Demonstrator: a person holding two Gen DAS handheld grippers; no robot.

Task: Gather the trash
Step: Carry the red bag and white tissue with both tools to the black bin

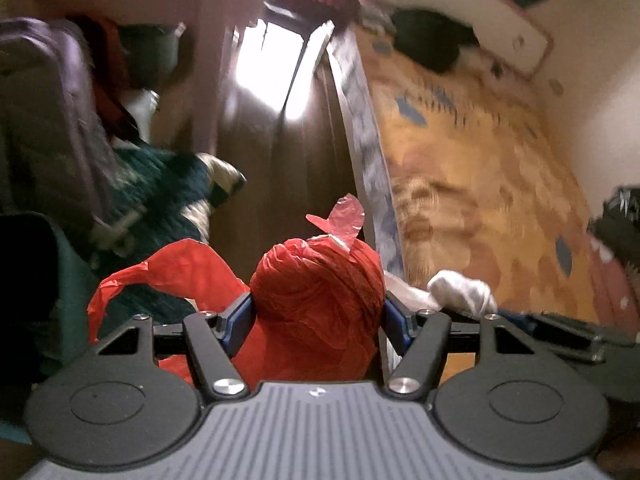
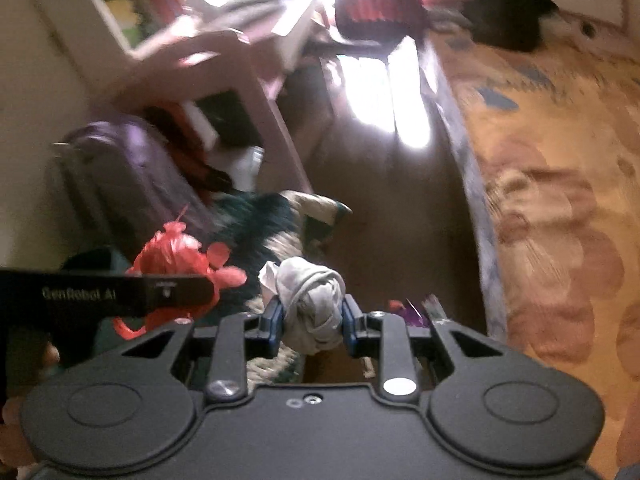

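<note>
The left gripper (image 1: 318,316) pinches a knotted red plastic bag (image 1: 320,280) above the dark floor (image 1: 280,184) – the right gripper (image 2: 311,320) clamps a crumpled grey wad (image 2: 314,300) – with the patterned bed (image 2: 560,184) at right.

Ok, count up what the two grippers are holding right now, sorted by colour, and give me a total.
Red: 1, the red plastic bag clamped in the left gripper.
Grey-white: 1, the crumpled grey wad clamped in the right gripper.
Total: 2 held items.
</note>
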